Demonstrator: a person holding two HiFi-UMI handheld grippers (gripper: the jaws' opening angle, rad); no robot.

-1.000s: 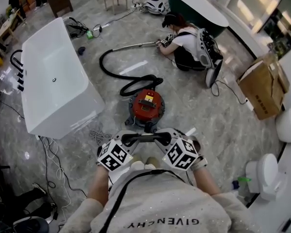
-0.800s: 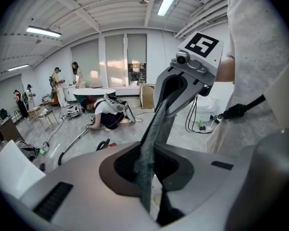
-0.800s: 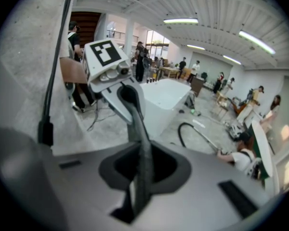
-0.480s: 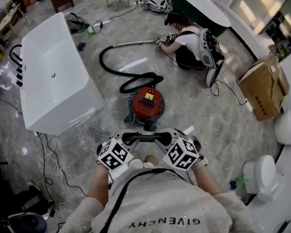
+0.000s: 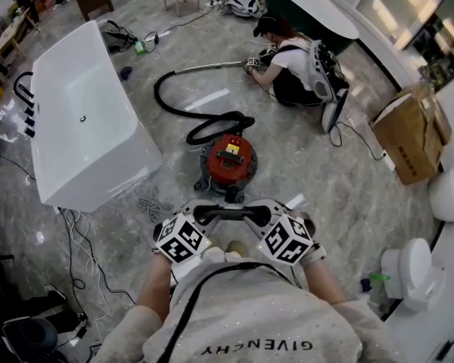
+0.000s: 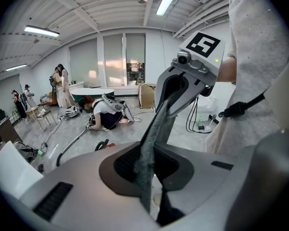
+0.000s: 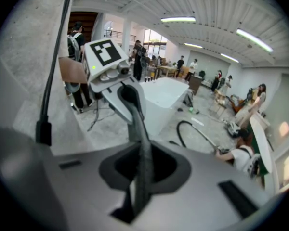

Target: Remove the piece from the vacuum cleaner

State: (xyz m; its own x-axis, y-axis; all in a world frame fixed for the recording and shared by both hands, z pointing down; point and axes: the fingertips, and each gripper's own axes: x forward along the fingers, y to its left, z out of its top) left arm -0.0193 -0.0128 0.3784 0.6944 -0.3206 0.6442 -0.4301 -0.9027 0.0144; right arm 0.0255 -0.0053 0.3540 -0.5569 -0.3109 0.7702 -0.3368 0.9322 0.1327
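From the head view, the left claw (image 5: pixel 221 216) and the right claw (image 5: pixel 244 216) are held close in front of the person's chest, pointing at each other so that their tips meet or nearly meet. Neither one carries anything. The red vacuum cleaner (image 5: pixel 228 162) stands on the floor (image 5: pixel 318 180) just beyond both claws, clear of them. Its black hose (image 5: pixel 183 108) loops farther away to a kneeling person (image 5: pixel 291 70). A white bathtub (image 5: pixel 83 119) lies off to the left claw's side, and a cardboard box (image 5: pixel 412 138) sits well out past the right claw.

In the left gripper view, the left claw (image 6: pixel 151 143) is pressed together with nothing in it, and the right claw (image 6: pixel 166 105) comes in directly ahead of its tip. The kneeling person (image 6: pixel 106 117) is far beyond, to the left.

In the right gripper view, the right claw (image 7: pixel 143 162) is likewise pressed together and empty, facing the left claw (image 7: pixel 132 109). The bathtub (image 7: pixel 166 97) and hose (image 7: pixel 183 129) lie beyond it.
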